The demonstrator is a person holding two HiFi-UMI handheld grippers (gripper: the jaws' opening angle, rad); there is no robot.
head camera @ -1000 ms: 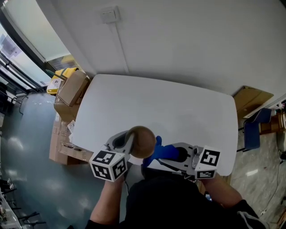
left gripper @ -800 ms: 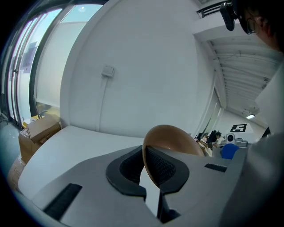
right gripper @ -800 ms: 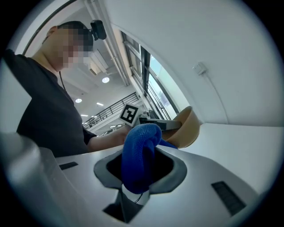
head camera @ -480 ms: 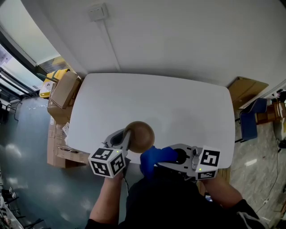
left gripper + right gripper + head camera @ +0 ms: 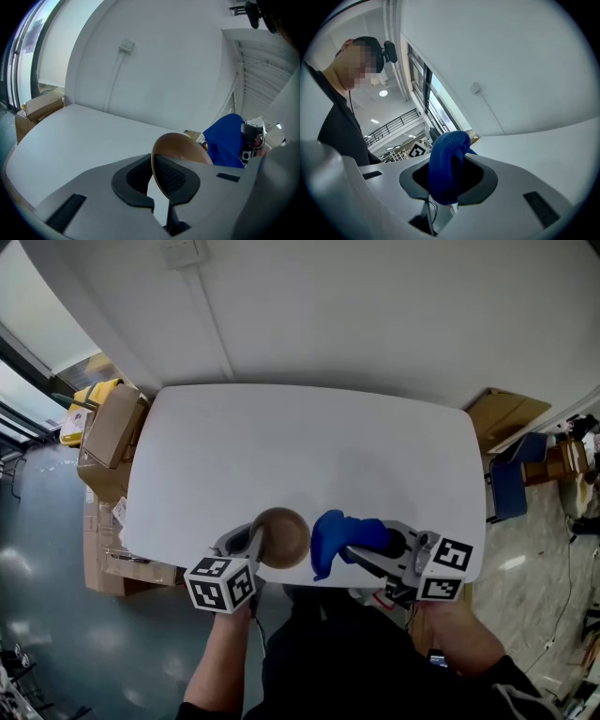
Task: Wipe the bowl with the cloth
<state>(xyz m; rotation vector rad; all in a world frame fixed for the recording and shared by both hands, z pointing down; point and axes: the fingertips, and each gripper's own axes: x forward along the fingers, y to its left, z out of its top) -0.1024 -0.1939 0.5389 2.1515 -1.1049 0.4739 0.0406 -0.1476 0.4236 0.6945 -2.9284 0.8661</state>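
A brown bowl (image 5: 281,536) hangs over the near edge of the white table (image 5: 309,451), tipped on its side. My left gripper (image 5: 255,544) is shut on its rim; in the left gripper view the bowl (image 5: 180,146) stands edge-on between the pads. A bunched blue cloth (image 5: 339,536) sits just right of the bowl, a small gap between them. My right gripper (image 5: 361,547) is shut on the cloth, which fills the jaws in the right gripper view (image 5: 446,171). The cloth (image 5: 228,139) also shows in the left gripper view, beyond the bowl.
Cardboard boxes (image 5: 106,442) are stacked on the floor at the table's left end. More cardboard (image 5: 502,418) and a blue chair (image 5: 514,488) stand to the right. A white wall runs behind the table. The person's torso is close to the near edge.
The bowl and left gripper have come down toward the table's near edge. The cloth and right gripper have drawn a little away to the right, opening a small gap from the bowl.
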